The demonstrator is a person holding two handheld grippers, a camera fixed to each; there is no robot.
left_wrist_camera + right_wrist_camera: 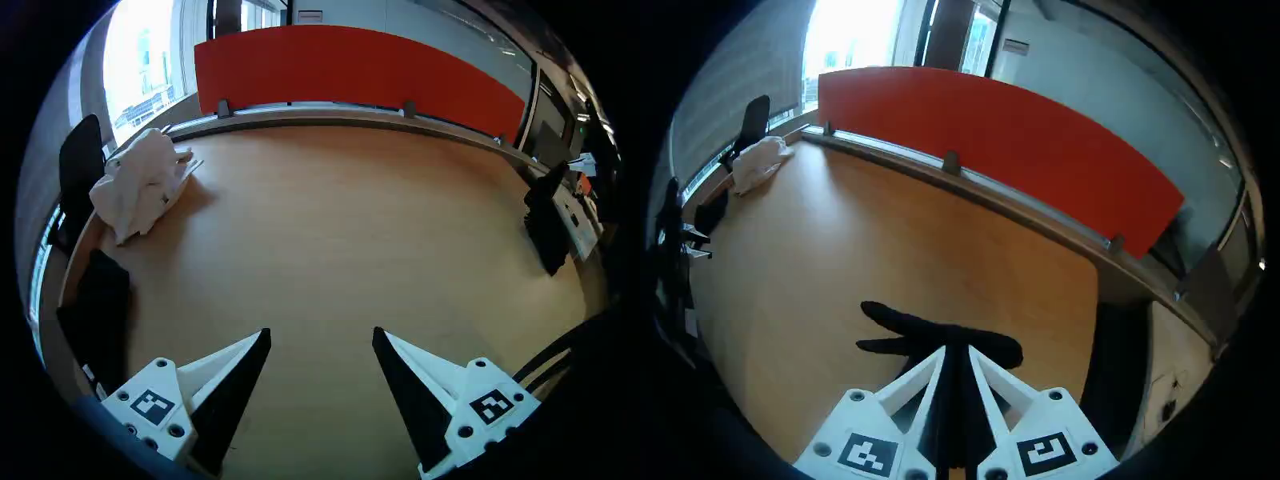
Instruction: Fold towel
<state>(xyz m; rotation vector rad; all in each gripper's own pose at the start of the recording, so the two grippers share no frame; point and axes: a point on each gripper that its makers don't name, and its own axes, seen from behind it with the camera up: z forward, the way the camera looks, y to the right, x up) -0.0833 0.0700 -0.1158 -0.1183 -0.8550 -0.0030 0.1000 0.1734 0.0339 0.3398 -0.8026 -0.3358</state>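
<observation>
Right gripper view: our right gripper (956,350) had fingers pinched on a dark cloth (904,324), left gripper (320,331) fingers apart. Shallow pinch, so we reckoned it could slip loose.

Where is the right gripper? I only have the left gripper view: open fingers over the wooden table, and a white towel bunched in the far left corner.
Observer: In the right gripper view, the right gripper sits low over that table, with its fingers closed together.
Operator: Is it holding anything?
Observer: Its tips are at a dark cloth-like thing lying on the wood. I cannot tell whether it is pinched.
Operator: How near is it to the towel?
Observer: Far. From there the white towel is small in the distant corner, beside a dark chair.
</observation>
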